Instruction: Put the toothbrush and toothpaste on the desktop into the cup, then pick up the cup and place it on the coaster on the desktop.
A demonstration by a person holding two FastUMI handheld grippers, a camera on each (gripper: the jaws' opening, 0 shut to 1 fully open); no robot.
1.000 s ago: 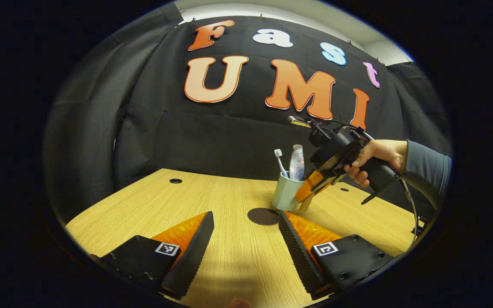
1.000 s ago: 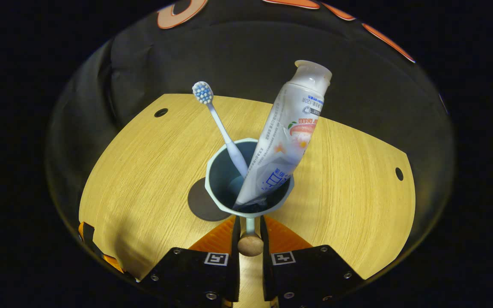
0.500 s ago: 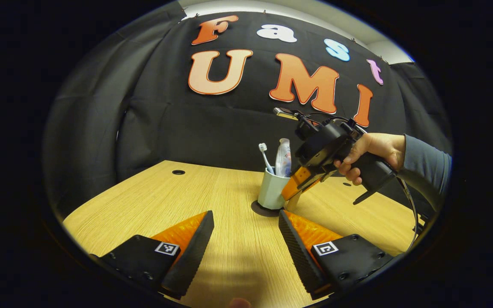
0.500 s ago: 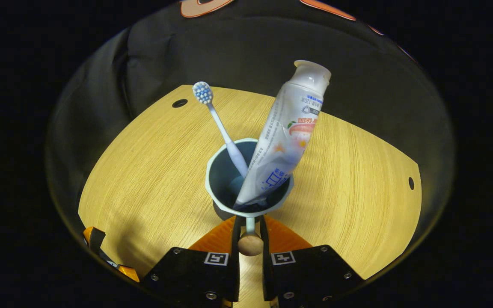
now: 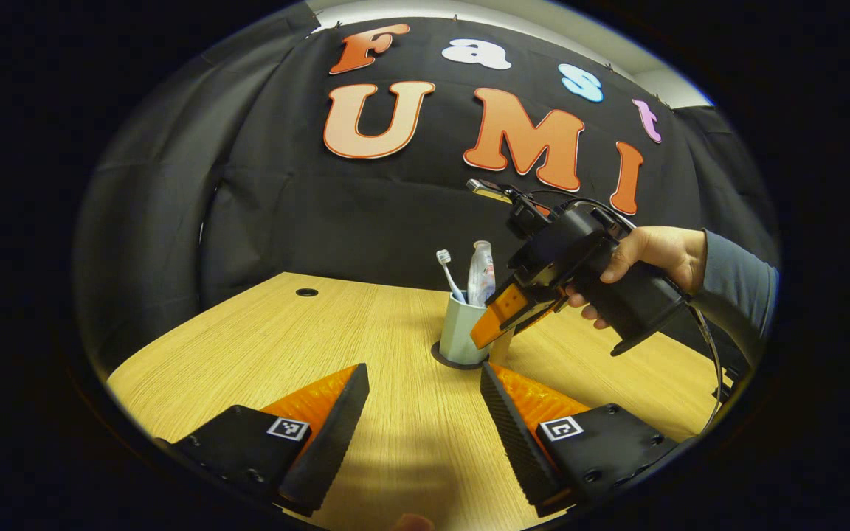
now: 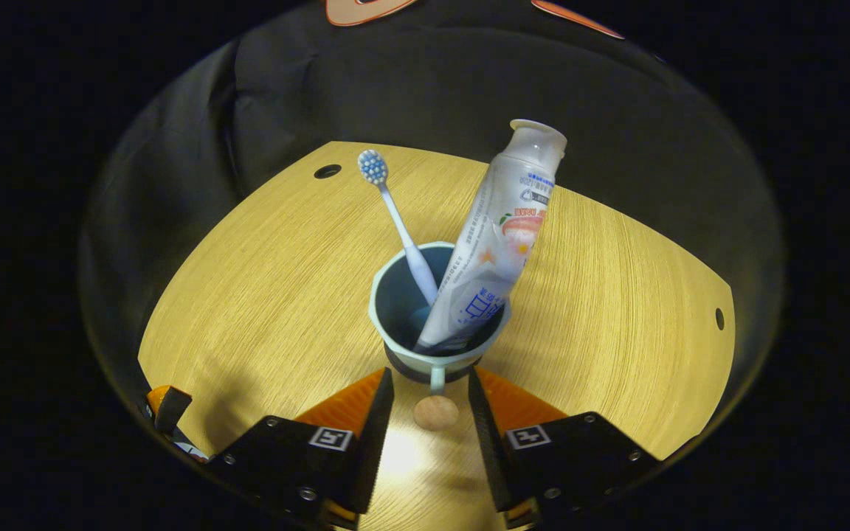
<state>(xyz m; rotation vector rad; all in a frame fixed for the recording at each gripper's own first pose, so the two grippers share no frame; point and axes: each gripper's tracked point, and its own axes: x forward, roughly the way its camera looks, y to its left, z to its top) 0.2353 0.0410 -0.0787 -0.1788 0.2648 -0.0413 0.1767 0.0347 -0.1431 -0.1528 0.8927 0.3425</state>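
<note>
On the light wooden desktop [image 6: 248, 295], my right gripper [image 6: 431, 413] has let go the pale cup [image 6: 436, 354], now on one dark round coaster [image 5: 459, 361]; inside, one toothbrush [image 6: 398, 221], one toothpaste tube [image 6: 499, 236]. My left gripper [image 5: 423, 413] gapes empty.

Light wood-grain desktop [image 5: 366, 339] with a couple of small round holes near the back edge. Sitting right on it is a dark round coaster [image 5: 459, 360] (cup [image 5: 462, 335] parked on top).
</note>
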